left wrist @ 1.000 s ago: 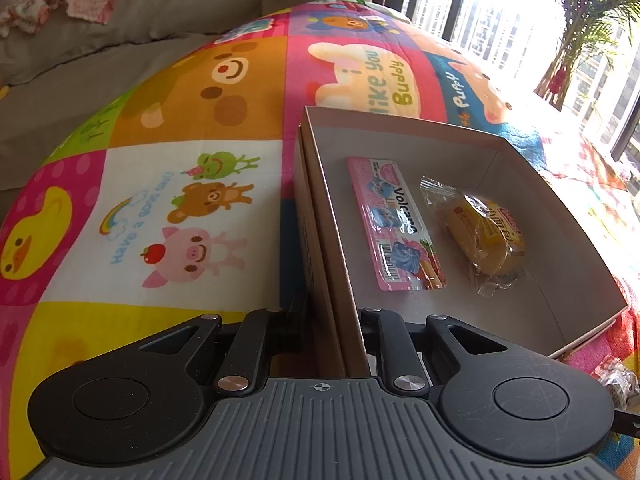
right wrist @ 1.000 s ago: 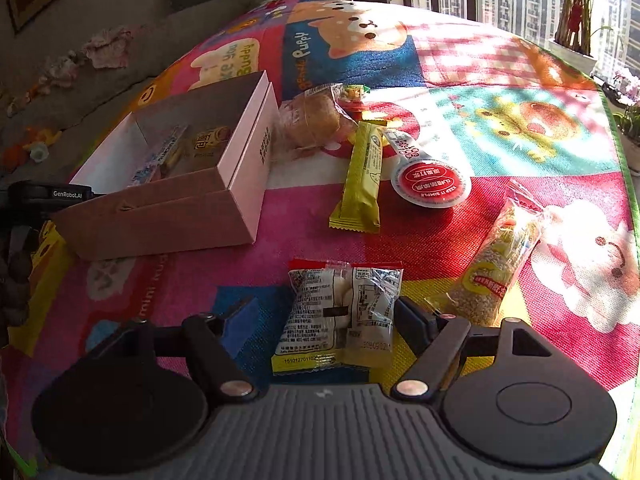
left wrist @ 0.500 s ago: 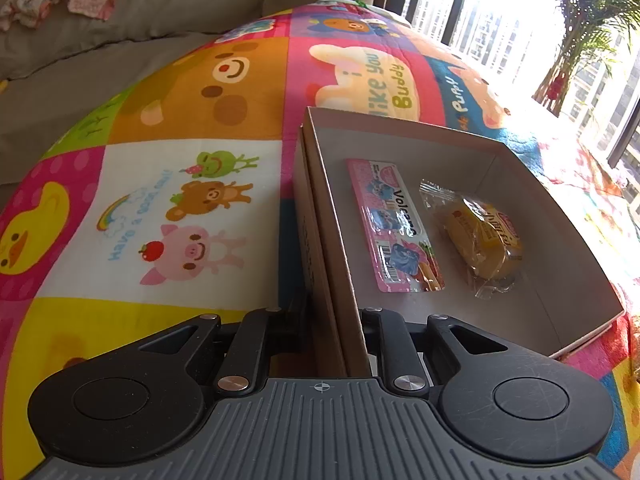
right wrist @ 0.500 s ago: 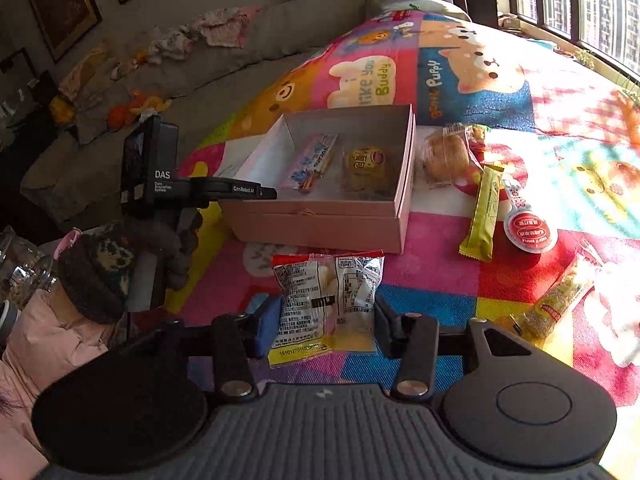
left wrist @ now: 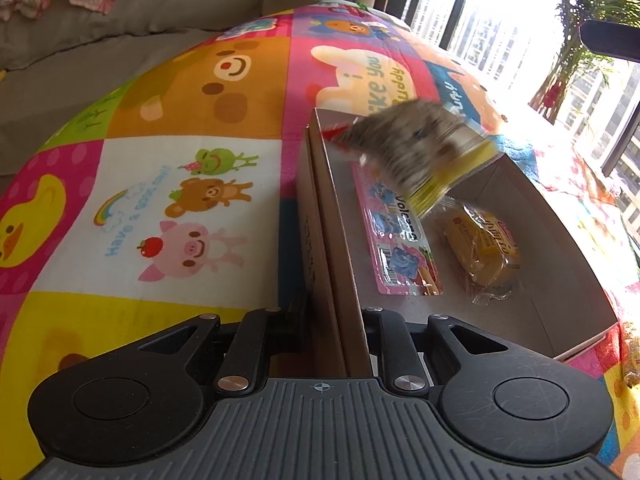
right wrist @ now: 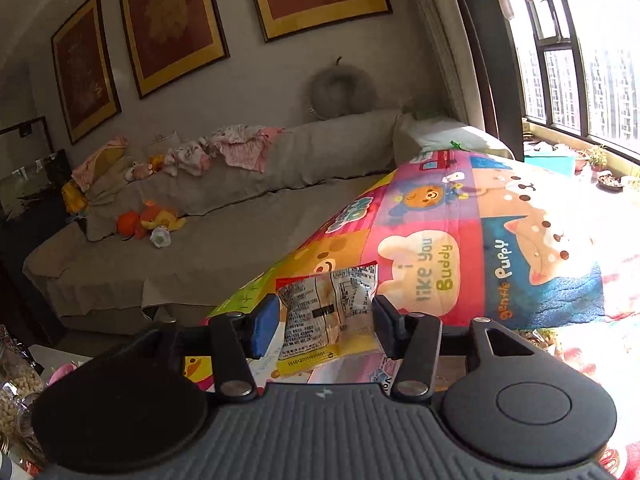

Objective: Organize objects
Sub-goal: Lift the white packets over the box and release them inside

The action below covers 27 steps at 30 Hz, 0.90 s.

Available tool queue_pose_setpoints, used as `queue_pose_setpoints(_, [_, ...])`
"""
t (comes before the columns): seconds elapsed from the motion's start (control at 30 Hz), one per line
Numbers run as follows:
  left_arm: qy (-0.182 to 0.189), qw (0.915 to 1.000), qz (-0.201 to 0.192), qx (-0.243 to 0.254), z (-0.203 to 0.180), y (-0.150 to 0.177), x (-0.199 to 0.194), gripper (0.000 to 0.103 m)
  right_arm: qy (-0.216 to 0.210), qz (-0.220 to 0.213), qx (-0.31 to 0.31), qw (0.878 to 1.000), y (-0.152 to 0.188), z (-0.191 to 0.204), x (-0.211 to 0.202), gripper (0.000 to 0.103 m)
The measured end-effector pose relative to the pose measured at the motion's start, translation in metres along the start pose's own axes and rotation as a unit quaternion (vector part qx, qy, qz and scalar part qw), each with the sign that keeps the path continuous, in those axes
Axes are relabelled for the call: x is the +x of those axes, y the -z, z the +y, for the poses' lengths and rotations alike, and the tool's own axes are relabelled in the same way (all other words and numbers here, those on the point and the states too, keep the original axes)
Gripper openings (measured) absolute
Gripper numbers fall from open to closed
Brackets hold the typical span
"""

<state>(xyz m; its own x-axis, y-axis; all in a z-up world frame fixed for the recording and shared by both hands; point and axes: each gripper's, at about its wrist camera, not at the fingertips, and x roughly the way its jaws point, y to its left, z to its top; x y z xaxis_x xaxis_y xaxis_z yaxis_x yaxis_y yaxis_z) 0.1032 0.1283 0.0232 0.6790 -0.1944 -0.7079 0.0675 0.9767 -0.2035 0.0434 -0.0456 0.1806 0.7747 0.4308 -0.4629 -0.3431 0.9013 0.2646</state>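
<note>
Jaws first: the left gripper [left wrist: 334, 320] is clamped on the near wall of the box [left wrist: 568, 280], one finger outside the cardboard and one inside, with no gap showing at the wall. The right gripper [right wrist: 324, 326] has its jaws partly apart, and the packet [right wrist: 330, 314] hangs between them; its left edge meets the blue pad, while a sliver of space shows by the right finger, so I cannot tell how firmly it is held. The left view shows what the right view barely catches: the box interior, open-topped, sitting on the mat [left wrist: 168, 128], with a pink pack [left wrist: 400, 240] lying flat along the left of the floor and a wrapped cake [left wrist: 482, 250] just beside it to the right. In that view the packet [left wrist: 420, 156] appears as a blurred grey and yellow shape above the far left part of the box, over the far end of the pink pack and clear of the floor. The right view looks out level past the packet to the mat [right wrist: 500, 248], a grey sofa [right wrist: 240, 208] strewn with clothes and soft toys, framed pictures [right wrist: 172, 20] on the wall, and a window [right wrist: 580, 60]; only a strip of the pink pack shows under its fingers.
</note>
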Motion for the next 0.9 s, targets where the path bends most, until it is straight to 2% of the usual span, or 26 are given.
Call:
queue_pose_setpoints(0.17, [-0.002,1.0000,-0.004,-0.002,-0.001,0.001,0.000,0.019,0.016,0.006,0.018,1.000,0.007,-0.021,-0.007,0.053])
queue_pose_setpoints(0.4, [-0.005,1.0000,-0.003,0.001,-0.003,0.003,-0.002,0.019,0.089,-0.002,0.033,0.996,0.024,-0.077,-0.048,0.061])
queue_pose_setpoints(0.57, [-0.012,0.9999,-0.001,0.003,-0.006,0.004,-0.004,0.018,0.142,0.016,0.061,0.988,0.046,-0.130,-0.068,0.061])
queue_pose_setpoints(0.77, [-0.019,0.9998,0.000,0.005,-0.008,0.004,-0.004,0.018,0.193,0.070,0.085,0.975,0.079,-0.178,-0.061,0.061])
queue_pose_setpoints(0.9, [-0.023,0.9997,0.000,0.010,-0.010,0.004,-0.004,0.018,0.181,0.075,0.108,0.975,0.085,-0.193,-0.044,0.061])
